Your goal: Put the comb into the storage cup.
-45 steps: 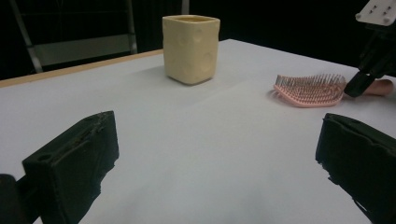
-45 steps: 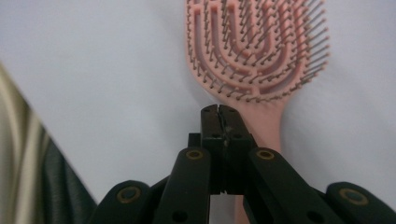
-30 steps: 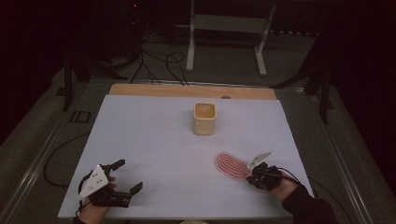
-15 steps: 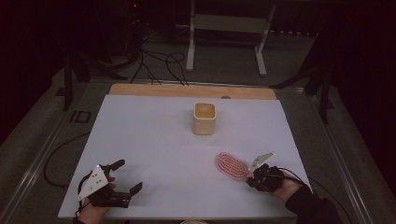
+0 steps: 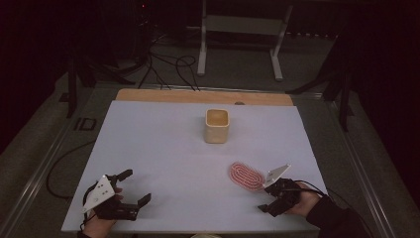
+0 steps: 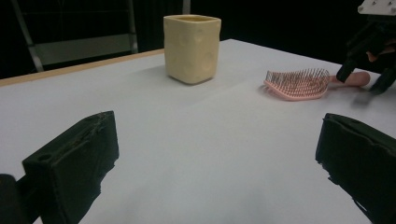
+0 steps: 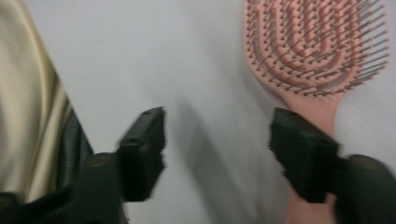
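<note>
A white table carries two things: a cream cup, upright near the middle toward the far edge, and a pink brush lying bristles-up nearer the person's right side, well apart from the cup. No brand, label or writing can be read on either.

The right gripper sits low at the near right edge, just beside the brush's handle end. In the right gripper view its jaws are spread wide with bare table between them; the brush handle runs under the right-hand jaw, and the bristled head lies beyond it — nothing is clasped. The picture is slightly blurred.

The left gripper rests at the near left corner, far from both things, its grey plate on top. In the left gripper view its jaws stand wide apart and empty, looking across the table at the cup and, to the right, the brush with the other gripper at its handle.
</note>
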